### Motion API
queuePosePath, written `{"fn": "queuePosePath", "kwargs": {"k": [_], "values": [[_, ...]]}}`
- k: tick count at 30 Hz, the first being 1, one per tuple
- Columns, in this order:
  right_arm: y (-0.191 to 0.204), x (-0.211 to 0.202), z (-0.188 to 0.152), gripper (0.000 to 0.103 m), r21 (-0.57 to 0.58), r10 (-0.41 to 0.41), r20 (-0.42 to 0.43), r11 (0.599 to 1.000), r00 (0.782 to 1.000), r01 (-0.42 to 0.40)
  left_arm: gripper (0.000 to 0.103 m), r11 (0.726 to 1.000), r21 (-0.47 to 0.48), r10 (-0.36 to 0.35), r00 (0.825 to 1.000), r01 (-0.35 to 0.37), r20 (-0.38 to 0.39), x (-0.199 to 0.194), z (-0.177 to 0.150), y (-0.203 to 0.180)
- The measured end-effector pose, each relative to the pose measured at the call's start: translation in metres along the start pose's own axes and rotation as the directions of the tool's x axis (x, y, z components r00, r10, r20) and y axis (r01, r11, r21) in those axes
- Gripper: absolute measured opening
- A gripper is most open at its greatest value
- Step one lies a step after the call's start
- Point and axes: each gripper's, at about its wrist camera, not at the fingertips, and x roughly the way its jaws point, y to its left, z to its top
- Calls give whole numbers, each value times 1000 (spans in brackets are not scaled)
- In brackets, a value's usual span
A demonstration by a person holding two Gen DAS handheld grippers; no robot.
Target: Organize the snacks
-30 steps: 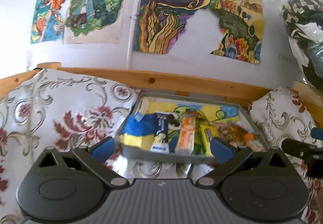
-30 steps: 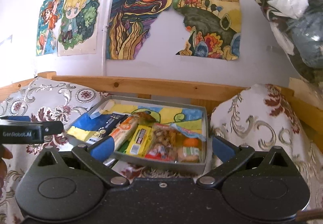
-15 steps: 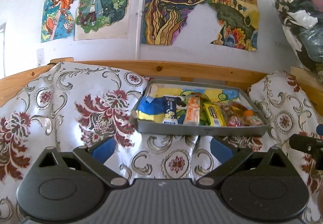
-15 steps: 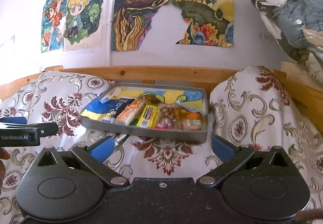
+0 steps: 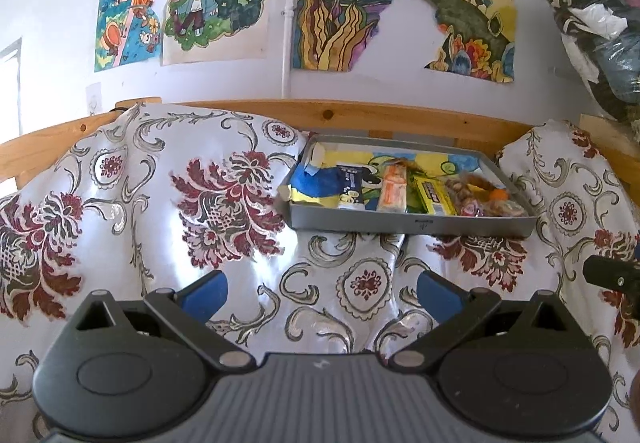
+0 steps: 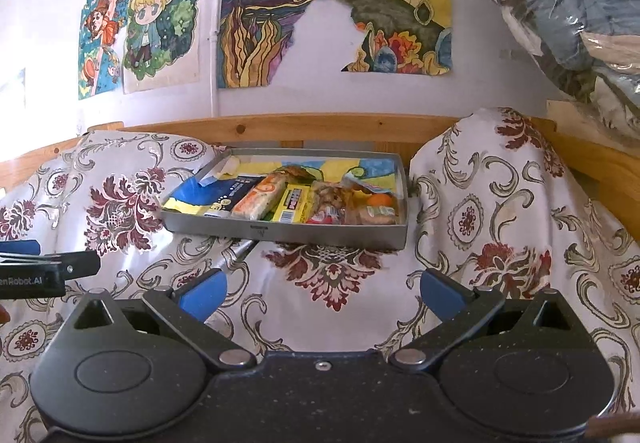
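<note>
A patterned cloth [image 6: 332,283] covers the surface, and the grey tray [image 6: 288,233] at its back holds the snacks [image 6: 296,201] in a row. Both grippers, left [image 5: 322,293] and right [image 6: 324,293], hang well short of it, fingers apart and empty; sorting looks finished, so next is probably just a check.

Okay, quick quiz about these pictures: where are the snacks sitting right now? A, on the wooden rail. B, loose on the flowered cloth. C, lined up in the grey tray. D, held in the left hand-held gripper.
C: the snacks lie side by side inside the grey tray, which rests on the flowered cloth; both hand-held grippers are open and empty.
</note>
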Motion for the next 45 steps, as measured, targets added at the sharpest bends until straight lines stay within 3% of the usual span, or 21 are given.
{"fn": "queuePosePath", "kwargs": {"k": [33, 40, 45], "values": [[-1, 3, -3, 102, 4, 4, -6, 1000, 1000, -4, 102, 1000, 4, -1, 1000, 1, -7, 2, -3, -3], [0, 4, -6, 102, 0, 2, -11, 1000, 1000, -2, 102, 999, -23, -29, 999, 28, -35, -1, -1, -3], [-2, 5, -9, 102, 1, -4, -23, 1000, 1000, 4, 102, 1000, 24, 18, 998, -16, -61, -1, 0, -12]]}}
